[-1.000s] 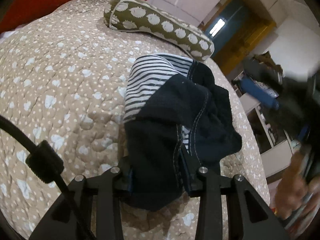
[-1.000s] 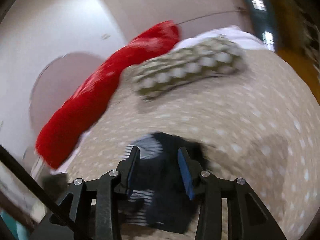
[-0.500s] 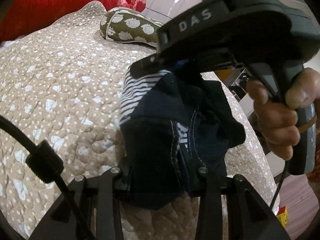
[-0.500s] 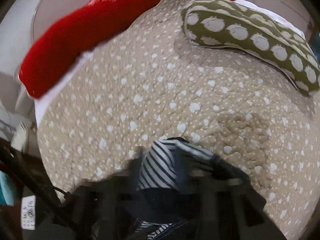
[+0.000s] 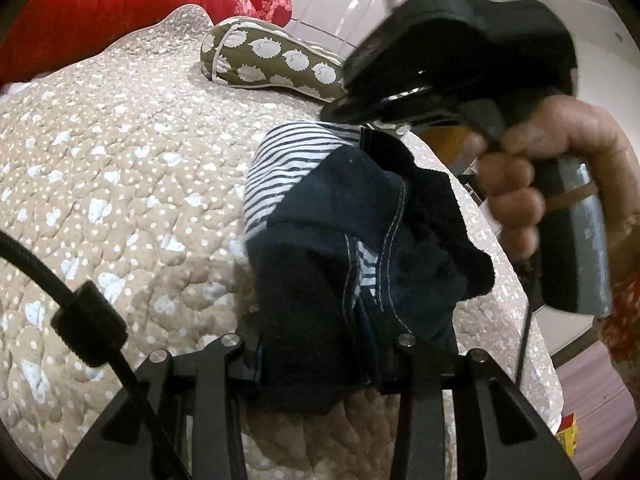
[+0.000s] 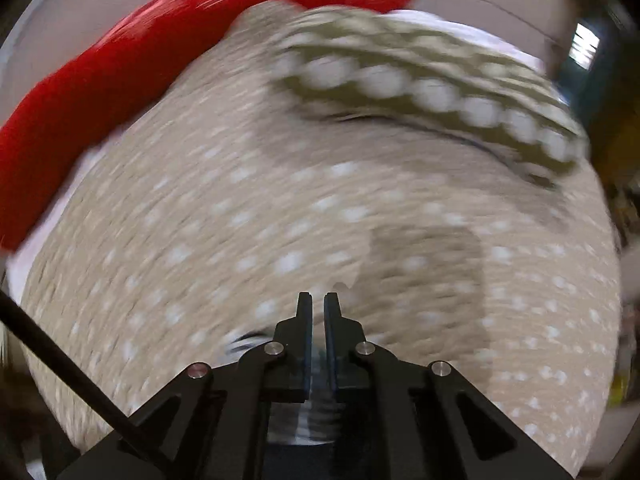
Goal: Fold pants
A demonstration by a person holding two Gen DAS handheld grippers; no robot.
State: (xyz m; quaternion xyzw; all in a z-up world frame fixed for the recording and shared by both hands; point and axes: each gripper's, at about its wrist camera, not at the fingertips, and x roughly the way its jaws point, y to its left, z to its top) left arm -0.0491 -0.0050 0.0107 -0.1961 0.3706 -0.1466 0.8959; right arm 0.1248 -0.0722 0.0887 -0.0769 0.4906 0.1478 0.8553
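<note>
The pants (image 5: pixel 352 240) are dark navy with a blue-and-white striped lining, bunched in a heap on the beige quilt (image 5: pixel 120 184). My left gripper (image 5: pixel 320 352) has its fingers around the near end of the pants, with dark cloth filling the gap. My right gripper (image 6: pixel 318 304) has its jaws nearly together, with striped cloth (image 6: pixel 308 420) between the fingers low down. In the left wrist view its body (image 5: pixel 460 48) hangs over the far striped end of the pants, held by a hand.
An olive pillow with white dots (image 5: pixel 276 64) lies across the far side of the bed, also in the right wrist view (image 6: pixel 432 88). A red blanket (image 5: pixel 100 16) is bunched behind it. The bed's right edge drops to the floor (image 5: pixel 592 364).
My right gripper came in over the far striped end of the pants and its jaws closed from wide open to nearly together. My left gripper kept its hold on the near end.
</note>
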